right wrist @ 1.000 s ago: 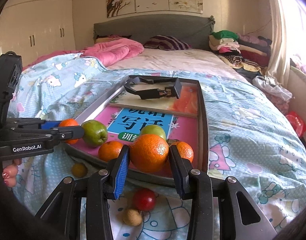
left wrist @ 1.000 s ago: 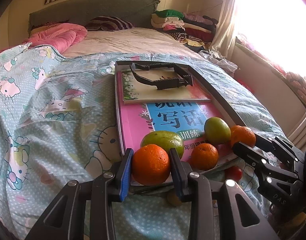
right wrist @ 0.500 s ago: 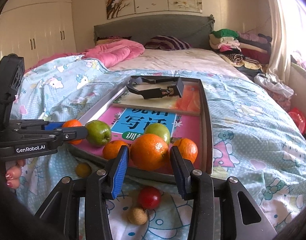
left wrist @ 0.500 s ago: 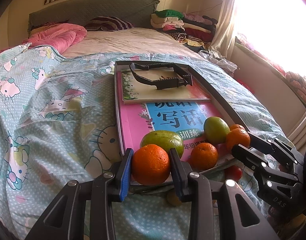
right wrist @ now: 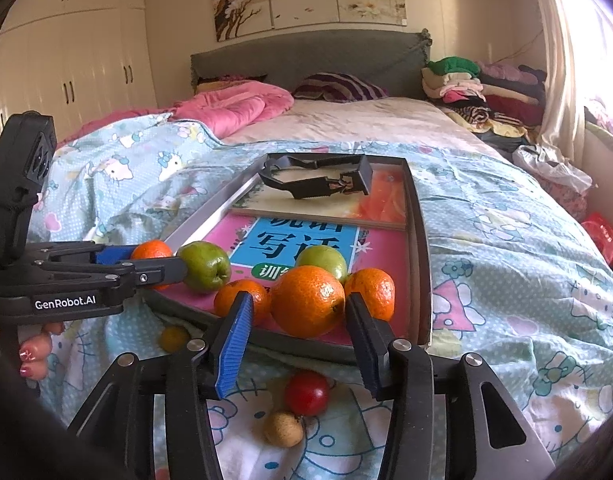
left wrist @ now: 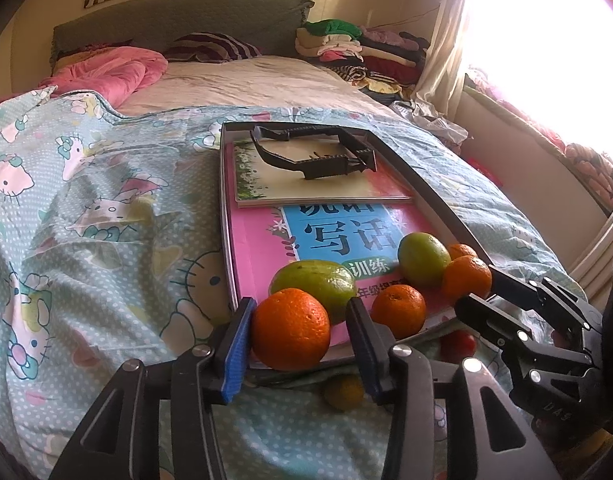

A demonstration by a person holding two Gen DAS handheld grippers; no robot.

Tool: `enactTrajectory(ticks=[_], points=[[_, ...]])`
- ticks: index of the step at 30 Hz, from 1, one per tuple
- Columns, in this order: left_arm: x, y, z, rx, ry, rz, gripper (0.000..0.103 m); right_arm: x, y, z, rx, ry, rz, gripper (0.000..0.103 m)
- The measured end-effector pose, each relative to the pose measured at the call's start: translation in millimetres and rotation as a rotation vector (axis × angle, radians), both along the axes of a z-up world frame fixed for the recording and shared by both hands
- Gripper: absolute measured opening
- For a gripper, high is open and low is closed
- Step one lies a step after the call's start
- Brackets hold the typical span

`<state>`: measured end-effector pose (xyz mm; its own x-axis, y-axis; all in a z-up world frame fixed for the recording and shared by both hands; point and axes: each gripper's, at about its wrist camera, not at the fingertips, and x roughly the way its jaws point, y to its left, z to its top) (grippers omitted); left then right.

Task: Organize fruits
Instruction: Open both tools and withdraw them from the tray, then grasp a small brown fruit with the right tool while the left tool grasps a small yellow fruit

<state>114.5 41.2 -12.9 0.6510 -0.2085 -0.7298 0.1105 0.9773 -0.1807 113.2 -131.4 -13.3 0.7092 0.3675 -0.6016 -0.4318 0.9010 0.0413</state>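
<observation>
A metal tray (left wrist: 225, 216) lies on the bed, lined with books. At its near end sit two green fruits (left wrist: 314, 286) (left wrist: 423, 259) and several oranges. My left gripper (left wrist: 296, 330) stands around an orange (left wrist: 291, 329) at the tray's near left corner, with gaps beside both pads. My right gripper (right wrist: 298, 320) stands around another orange (right wrist: 308, 301) at the near right end; its jaws have spread off the fruit. In the right wrist view the left gripper (right wrist: 146, 266) shows beside a green fruit (right wrist: 204, 266).
A red fruit (right wrist: 306, 392), a small brown one (right wrist: 283, 428) and a small yellow one (right wrist: 174, 338) lie on the quilt in front of the tray. A black plastic frame (left wrist: 318, 154) lies on the tray's far book. Folded clothes (right wrist: 482, 84) are stacked by the window.
The right gripper has lowered its orange onto the tray's near end and its jaws have spread away from it. The left gripper's jaws have also widened a little around its orange.
</observation>
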Motion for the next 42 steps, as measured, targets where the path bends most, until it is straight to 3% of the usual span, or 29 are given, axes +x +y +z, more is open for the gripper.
enactTrajectory(ticks=[8, 11, 20, 25, 33, 42], points=[[-2.5, 0.1, 3.3, -0.019, -0.003, -0.005, 0.055, -2.8, -4.0, 5.8, 0.012, -0.02, -0.017, 0.06], [-6.1, -1.7, 4.8, -0.026, -0.013, -0.013, 0.063, -2.8, -8.7, 7.9, 0.028, -0.017, -0.027, 0.063], [-14.6, 0.1, 13.9, -0.035, -0.032, -0.011, 0.066, -5.0, -18.1, 11.7, 0.049, -0.016, -0.054, 0.065], [-27.7, 2.2, 31.5, -0.054, -0.08, -0.017, 0.075, -9.6, -29.4, 18.1, 0.065, -0.016, -0.075, 0.066], [-41.9, 0.9, 44.6, -0.049, -0.107, -0.032, 0.076, -23.7, -38.8, 19.9, 0.048, 0.008, -0.076, 0.066], [-50.7, 3.0, 39.7, -0.06, -0.076, -0.023, 0.078, -35.1, -30.7, 17.7, 0.037, 0.03, -0.042, 0.066]])
